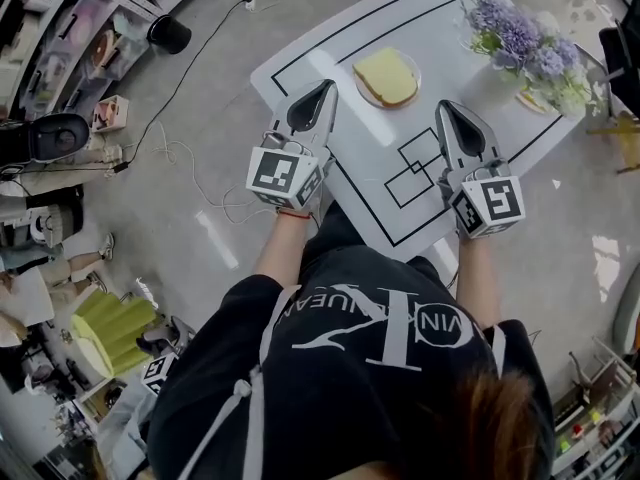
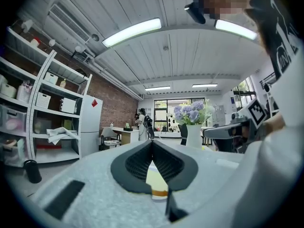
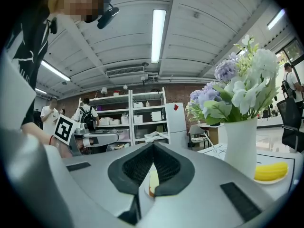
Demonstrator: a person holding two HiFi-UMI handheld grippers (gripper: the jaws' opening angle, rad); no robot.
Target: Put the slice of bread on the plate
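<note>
the left gripper [image 1: 326,86] is held level over the near left edge of the white table [image 1: 450,23], its jaws together at the tips and clamped on nothing; its marker cube sits just above the hand. up and to its right, the bread [image 1: 386,74] lies flat on the plate [image 1: 390,105], inside the black outline drawn on the table, apart from both grippers. in each gripper view it shows only as a pale sliver through the slot under the closed tips. further right, the right gripper [image 1: 443,106] hangs level over the small drawn squares, jaws shut and empty. at the far right corner stand purple and white flowers [image 1: 520,38] in a white vase [image 3: 240,146], with a yellow thing [image 3: 269,171] on a dish just beside it
</note>
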